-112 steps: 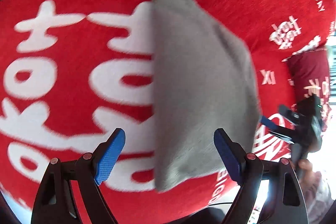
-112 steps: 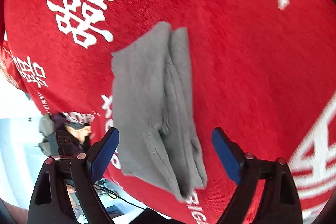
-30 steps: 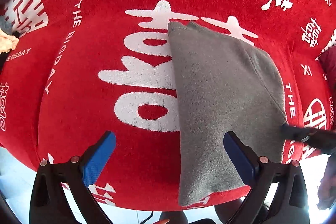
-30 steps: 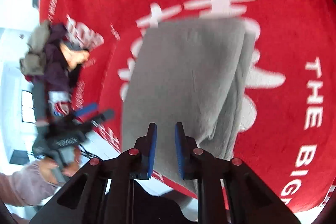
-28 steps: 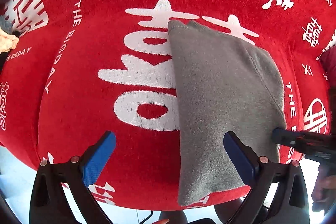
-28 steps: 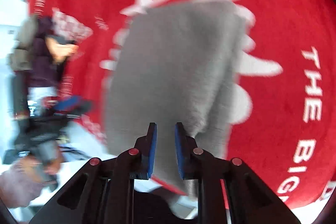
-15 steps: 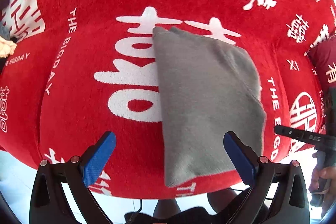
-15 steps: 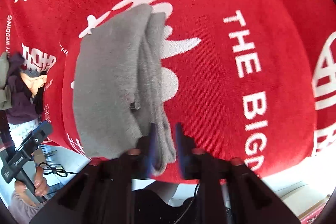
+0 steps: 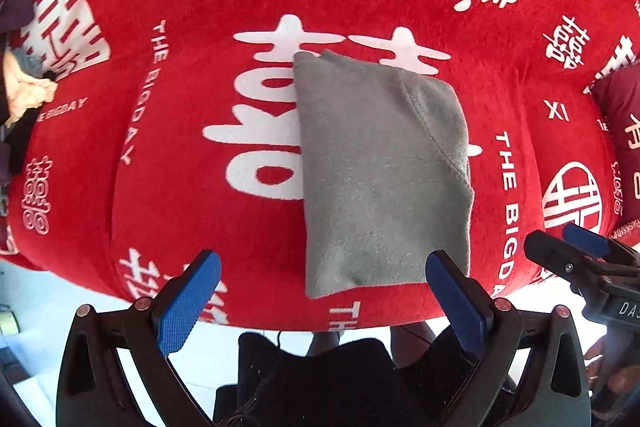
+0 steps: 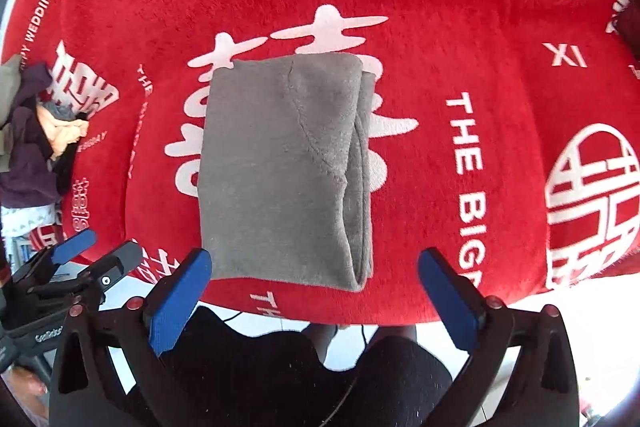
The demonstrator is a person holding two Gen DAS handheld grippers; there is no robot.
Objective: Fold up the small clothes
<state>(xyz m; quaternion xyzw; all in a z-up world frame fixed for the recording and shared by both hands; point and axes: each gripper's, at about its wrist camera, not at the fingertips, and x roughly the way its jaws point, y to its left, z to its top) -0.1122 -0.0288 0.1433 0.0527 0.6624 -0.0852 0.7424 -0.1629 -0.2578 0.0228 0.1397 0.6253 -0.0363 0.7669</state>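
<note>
A folded grey garment (image 9: 380,167) (image 10: 280,167) lies flat on a red cloth with white lettering (image 9: 168,211) (image 10: 480,39), near its front edge. My left gripper (image 9: 322,291) hangs above that front edge, open and holding nothing. My right gripper (image 10: 314,291) is also above the front edge of the garment; its jaws are opening wide and nothing sits between the blue pads. The right gripper's fingers (image 9: 576,251) show at the right in the left wrist view. In the right wrist view the left gripper's fingers (image 10: 76,247) appear at the left.
A pile of other clothes (image 10: 32,131) (image 9: 20,83) lies at the left end of the red cloth. A dark red cushion (image 9: 620,115) sits at the right. The person's dark-trousered legs (image 10: 304,367) stand below the cloth's front edge, over a pale floor.
The right gripper let go of the grey garment, opened wide and rose. The garment now lies folded and flat. The left gripper also lifted higher, still open.
</note>
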